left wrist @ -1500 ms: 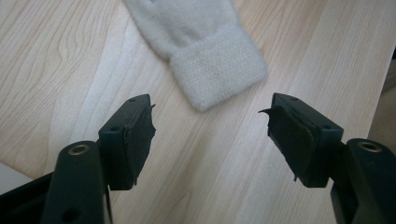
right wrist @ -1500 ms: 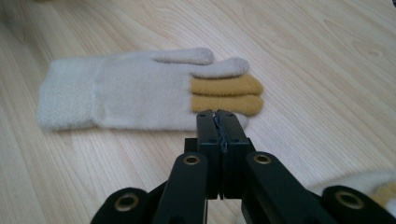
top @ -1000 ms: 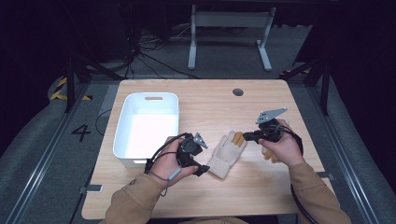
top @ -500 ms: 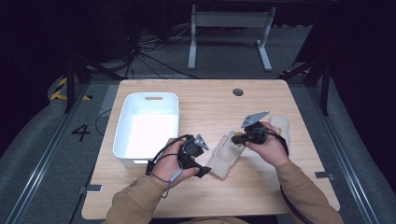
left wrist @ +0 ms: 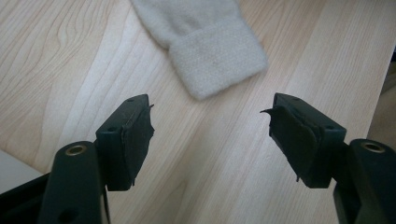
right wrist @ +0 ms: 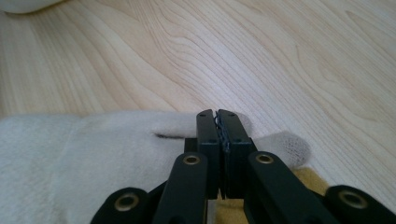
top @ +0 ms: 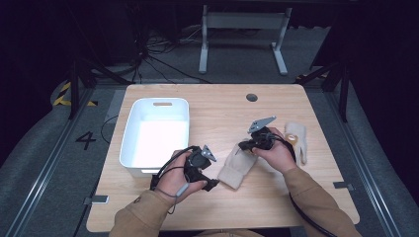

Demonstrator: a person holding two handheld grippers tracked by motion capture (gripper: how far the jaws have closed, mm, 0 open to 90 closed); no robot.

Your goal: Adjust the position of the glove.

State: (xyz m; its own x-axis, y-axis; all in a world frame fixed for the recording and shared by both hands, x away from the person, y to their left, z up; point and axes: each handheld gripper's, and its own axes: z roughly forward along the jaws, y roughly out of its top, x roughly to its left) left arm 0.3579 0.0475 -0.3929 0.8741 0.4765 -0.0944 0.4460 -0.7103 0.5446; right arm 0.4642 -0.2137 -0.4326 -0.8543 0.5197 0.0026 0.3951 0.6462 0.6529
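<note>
Work in hand: handling a cream knitted glove [top: 238, 166] that lies flat on the bench [top: 217, 106], between the two hand-held tools.

Left gripper [left wrist: 211, 130]: jaws released, standing wide apart, nothing between them.

Right gripper [right wrist: 218, 122]: jaws clenched; in the right gripper view they meet tip to tip over the finger end of the glove. Whether a fold of knit is pinched between them cannot be told.

Glove, from the left jaws: straight ahead and just beyond the tips, apart from them. The ribbed cuff [left wrist: 218, 61] is the nearest part and faces the open gap.

Glove, from the right jaws: directly beneath and touching, with the fingertips [right wrist: 288, 143] poking out to one side of the jaws.

Long axis: runs from the cuff at the left jaws to the finger end at the right jaws, so each tool faces one end of it.

Nearer hand: the right is already on the glove; the left is short of the cuff.

Judgement for the coming move: the left jaws need only go forward along the axis to straddle the cuff.

Second glove [top: 297, 138]: behind the right hand [top: 274, 153], beyond its jaws.

White bin [top: 156, 134]: to the outer side of the left jaws.
</note>
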